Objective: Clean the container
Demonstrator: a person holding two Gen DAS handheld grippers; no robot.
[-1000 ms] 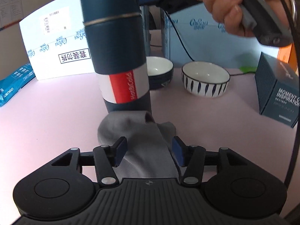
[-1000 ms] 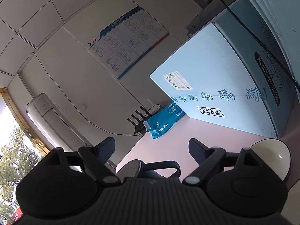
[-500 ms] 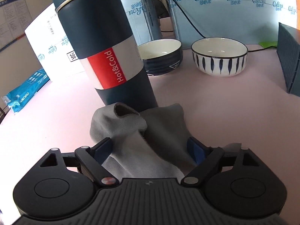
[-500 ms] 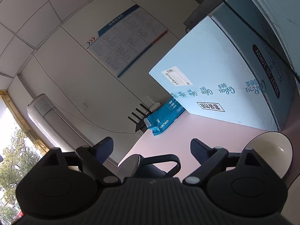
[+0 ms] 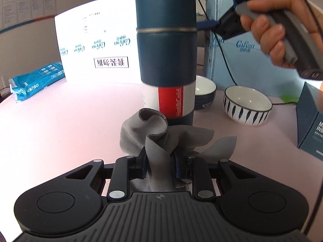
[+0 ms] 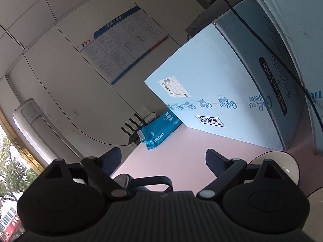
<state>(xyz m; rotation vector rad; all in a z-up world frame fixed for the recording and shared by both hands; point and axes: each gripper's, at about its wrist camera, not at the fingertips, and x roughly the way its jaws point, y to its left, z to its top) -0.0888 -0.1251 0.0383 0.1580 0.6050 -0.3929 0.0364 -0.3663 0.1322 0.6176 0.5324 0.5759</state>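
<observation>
A tall dark-blue flask [image 5: 166,60] with a red and white label stands on the pink table [image 5: 60,125]. A grey cloth [image 5: 153,137] lies bunched at its foot. My left gripper [image 5: 158,162] is shut on a fold of this cloth, just in front of the flask. In the right wrist view only the flask's silver lid top [image 6: 123,179] and handle [image 6: 153,181] show. They sit low between the wide fingers of my right gripper [image 6: 163,157], with a gap to the right finger. One blue finger [image 5: 206,23] of that gripper reaches the flask's upper part.
Two bowls stand behind the flask: a dark one [image 5: 203,92] and a striped one [image 5: 247,109]. A dark box [image 5: 310,121] stands at the right. Large light-blue cartons [image 5: 97,46] line the back, with a blue packet [image 5: 36,80] at the left. A hand [image 5: 272,30] holds the right gripper.
The left jaws spread wide over the cloth, then closed on it and gathered it into a raised bunch. The left view rose slightly. The right gripper stayed almost still.
</observation>
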